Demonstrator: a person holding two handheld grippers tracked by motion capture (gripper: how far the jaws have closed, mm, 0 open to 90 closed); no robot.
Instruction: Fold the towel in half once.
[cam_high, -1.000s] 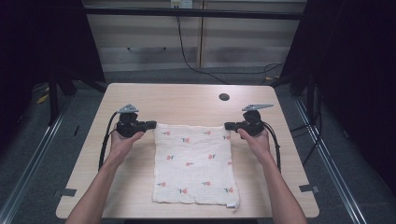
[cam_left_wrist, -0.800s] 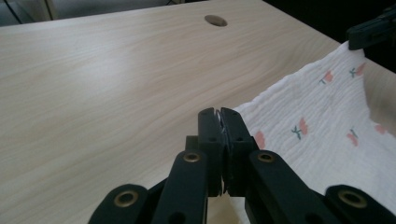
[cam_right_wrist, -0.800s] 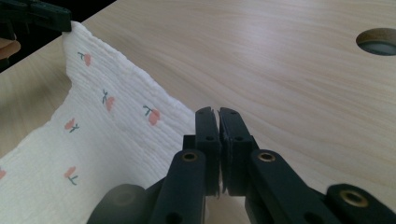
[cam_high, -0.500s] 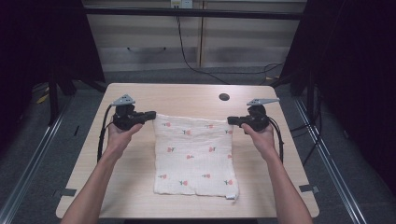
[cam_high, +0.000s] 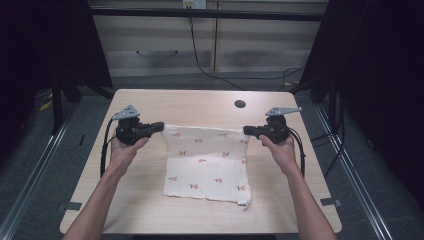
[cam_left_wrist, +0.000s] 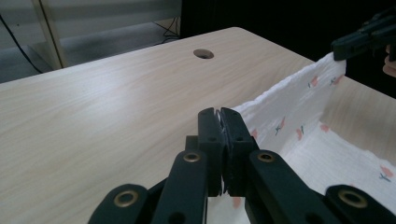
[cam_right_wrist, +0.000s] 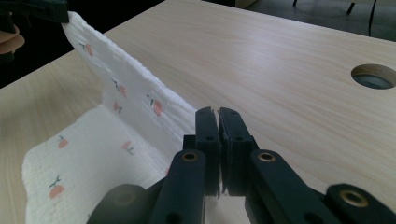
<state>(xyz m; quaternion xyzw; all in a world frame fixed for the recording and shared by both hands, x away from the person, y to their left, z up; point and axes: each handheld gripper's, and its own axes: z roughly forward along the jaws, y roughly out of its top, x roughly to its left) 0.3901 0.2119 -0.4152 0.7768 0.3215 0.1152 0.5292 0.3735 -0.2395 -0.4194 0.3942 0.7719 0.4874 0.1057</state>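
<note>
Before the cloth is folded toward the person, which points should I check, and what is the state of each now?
1. Left gripper shut on the cloth corner: ok.
2. Right gripper shut on the other far corner: ok.
3. Far edge lifted and stretched between both grippers: ok.
4. Near part of cloth lying flat on the table: ok, though its near right corner is slightly curled.
5. Depth of each grip on the fabric: cannot tell.
</note>
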